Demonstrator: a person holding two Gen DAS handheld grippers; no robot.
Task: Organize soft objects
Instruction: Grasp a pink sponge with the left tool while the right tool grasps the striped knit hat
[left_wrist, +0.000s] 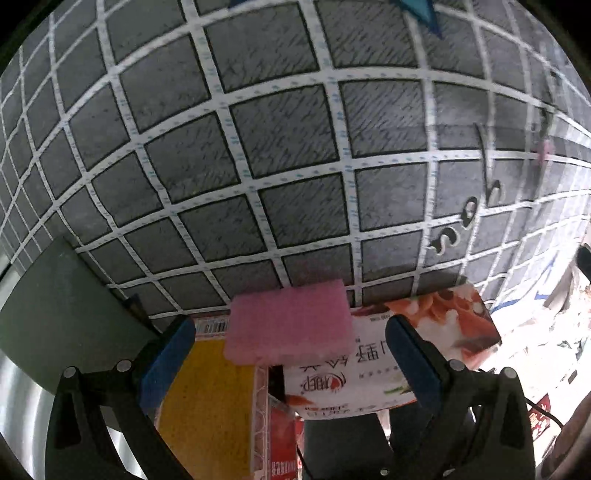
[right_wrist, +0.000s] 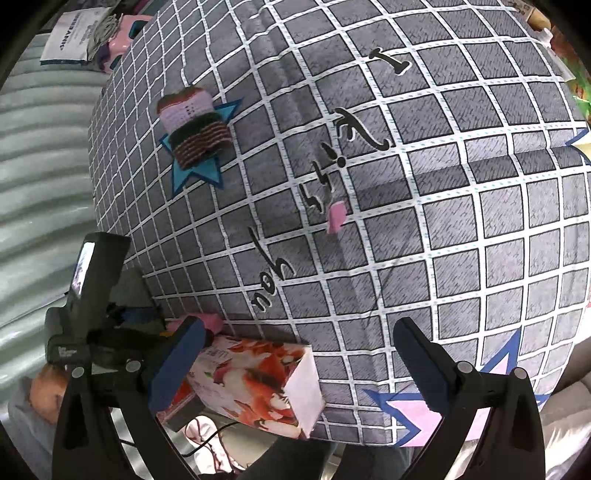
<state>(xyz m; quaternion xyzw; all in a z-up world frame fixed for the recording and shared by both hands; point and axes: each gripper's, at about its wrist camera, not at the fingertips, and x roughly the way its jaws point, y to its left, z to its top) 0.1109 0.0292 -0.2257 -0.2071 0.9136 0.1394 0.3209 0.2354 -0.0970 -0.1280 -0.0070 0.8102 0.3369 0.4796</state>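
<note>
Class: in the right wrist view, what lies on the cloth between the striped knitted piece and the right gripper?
Only printed lettering and a small pink scrap; no other object between the knitted piece and the right gripper.

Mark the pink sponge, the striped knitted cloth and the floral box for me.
pink sponge (left_wrist: 290, 325): left wrist view, middle of its top face.
striped knitted cloth (right_wrist: 195, 127): right wrist view, centre of the folded bundle.
floral box (right_wrist: 255, 380): right wrist view, its printed side.

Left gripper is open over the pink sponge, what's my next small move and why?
Probably ease the left gripper forward and close on the pink sponge. Its jaws stand open with the sponge lying just ahead of them, ungripped, on the floral box.
</note>
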